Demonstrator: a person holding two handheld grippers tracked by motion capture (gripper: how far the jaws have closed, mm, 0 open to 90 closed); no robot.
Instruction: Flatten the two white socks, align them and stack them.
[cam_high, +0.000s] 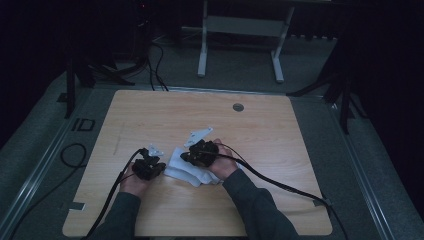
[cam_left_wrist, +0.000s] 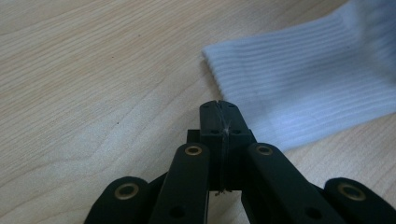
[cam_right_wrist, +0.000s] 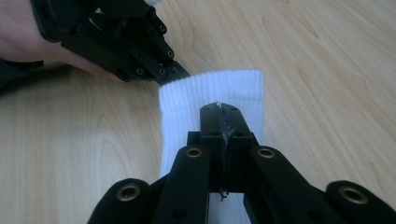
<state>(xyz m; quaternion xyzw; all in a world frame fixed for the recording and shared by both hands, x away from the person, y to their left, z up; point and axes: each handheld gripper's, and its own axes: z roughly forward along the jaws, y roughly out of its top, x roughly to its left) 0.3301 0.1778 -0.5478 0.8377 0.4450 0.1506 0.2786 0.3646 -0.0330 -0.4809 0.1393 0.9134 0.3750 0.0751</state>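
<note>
Closest to the lens in the right gripper view, the right tool has its two black jaws pressed together, with nothing clearly caught between them, poised over a white sock. The sock is ribbed knit, clean and bright, its cuff end cut square and lying flat on the pale wood-grain desk. The left tool reaches in from the upper left, its tip touching the cuff's corner. In the left gripper view its jaws are likewise pressed together, just beside the sock's ribbed edge. From the high view the sock sits crumpled between both hands, near the desk's front edge.
</note>
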